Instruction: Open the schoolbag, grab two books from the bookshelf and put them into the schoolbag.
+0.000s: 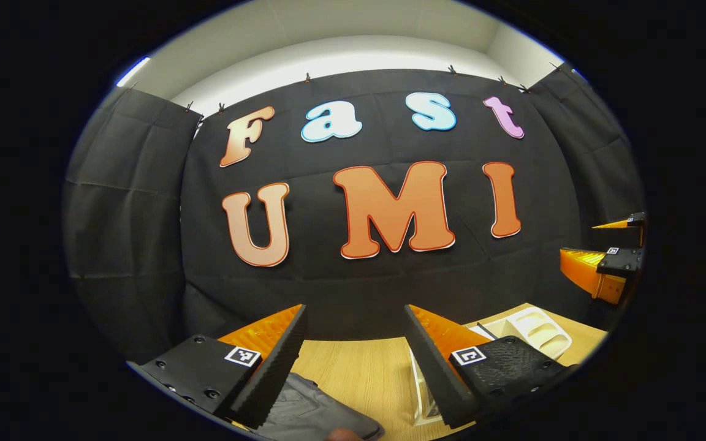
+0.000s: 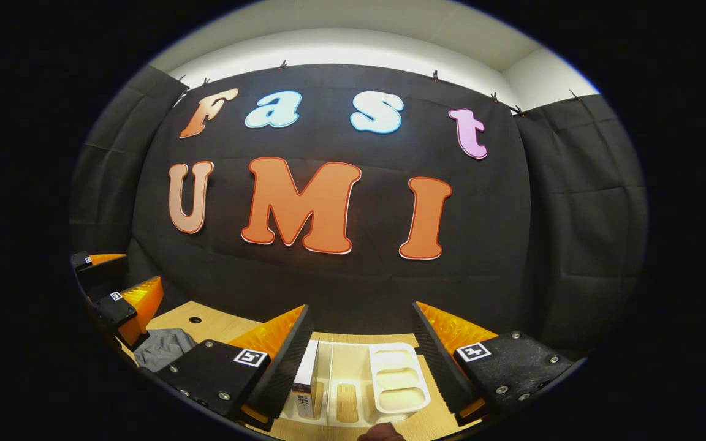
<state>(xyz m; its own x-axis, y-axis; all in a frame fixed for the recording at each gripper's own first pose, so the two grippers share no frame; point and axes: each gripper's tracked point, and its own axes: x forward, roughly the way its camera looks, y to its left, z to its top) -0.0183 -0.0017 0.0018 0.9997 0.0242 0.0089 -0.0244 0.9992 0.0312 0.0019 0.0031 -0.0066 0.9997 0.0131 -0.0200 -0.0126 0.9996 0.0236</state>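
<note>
In the left gripper view my left gripper (image 1: 354,312) stands open above the wooden table, holding nothing. The grey schoolbag (image 1: 310,410) lies just below its left finger. A white bookshelf (image 1: 537,331) sits on the table to the right. In the right gripper view my right gripper (image 2: 362,309) is open and empty, held over the white bookshelf (image 2: 353,392). A pale book (image 2: 307,376) stands upright at the shelf's left end, close to the left finger. The schoolbag (image 2: 163,346) lies at the lower left.
The wooden table (image 1: 359,373) runs up to the black cloth wall (image 1: 359,288). Each view catches the other gripper at its edge: the right gripper (image 1: 595,242) and the left gripper (image 2: 132,272), both with fingers apart. A small hole (image 2: 195,320) marks the table.
</note>
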